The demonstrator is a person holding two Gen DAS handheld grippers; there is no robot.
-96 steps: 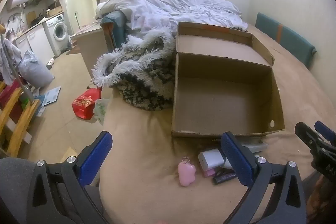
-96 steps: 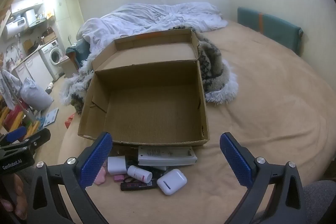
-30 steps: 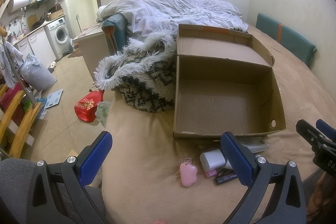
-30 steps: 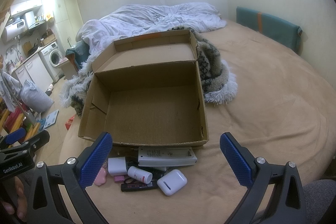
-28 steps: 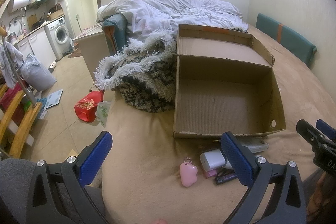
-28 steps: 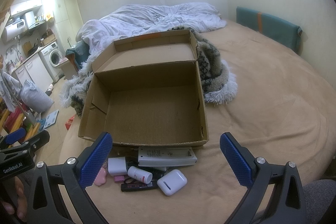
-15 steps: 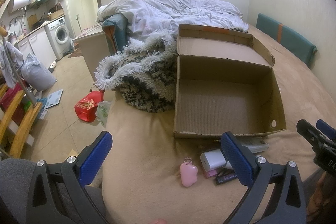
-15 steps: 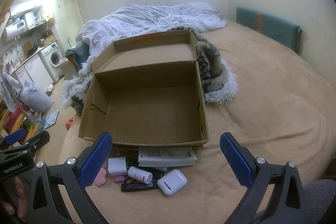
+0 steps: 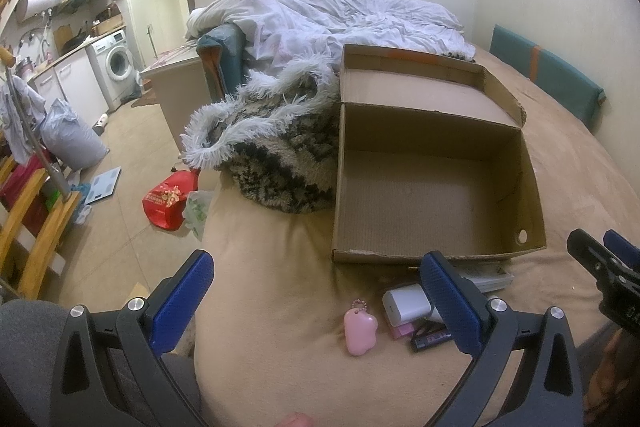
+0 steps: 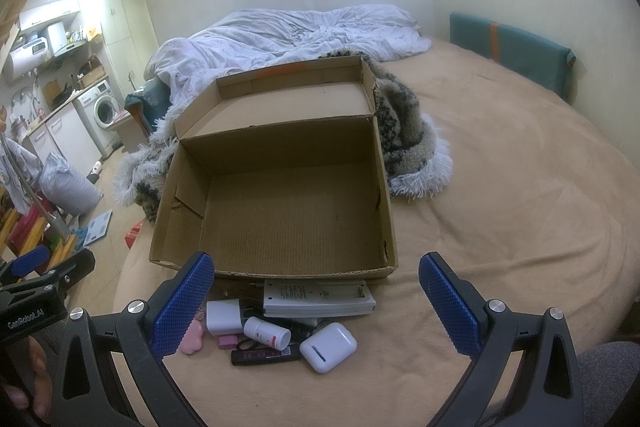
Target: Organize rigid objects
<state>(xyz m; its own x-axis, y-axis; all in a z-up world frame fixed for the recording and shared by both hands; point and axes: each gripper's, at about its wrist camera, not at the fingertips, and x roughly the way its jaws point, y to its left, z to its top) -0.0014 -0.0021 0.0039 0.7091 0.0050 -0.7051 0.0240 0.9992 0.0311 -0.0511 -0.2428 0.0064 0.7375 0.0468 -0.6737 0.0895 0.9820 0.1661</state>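
An empty cardboard box point(image 10: 380, 195) point(image 9: 532, 187) lies open on the tan bed. In front of its near wall sits a small pile: a flat white remote-like device point(image 10: 318, 298), a white charger block point(image 10: 222, 317) point(image 9: 406, 306), a white pill bottle point(image 10: 267, 333), a white earbuds case point(image 10: 328, 346), a black bar point(image 10: 264, 356) and a pink heart-shaped charm point(image 10: 191, 339) point(image 9: 360, 331). My right gripper point(image 10: 316, 303) hovers open just above the pile. My left gripper point(image 9: 316, 303) is open too, left of the pile, holding nothing.
A furry patterned blanket point(image 9: 276, 147) lies against the box's left and back sides, with a white duvet point(image 10: 288, 35) behind it. A teal cushion point(image 10: 512, 51) leans on the right wall. The bed edge drops to a cluttered floor with a red bag point(image 9: 170, 197).
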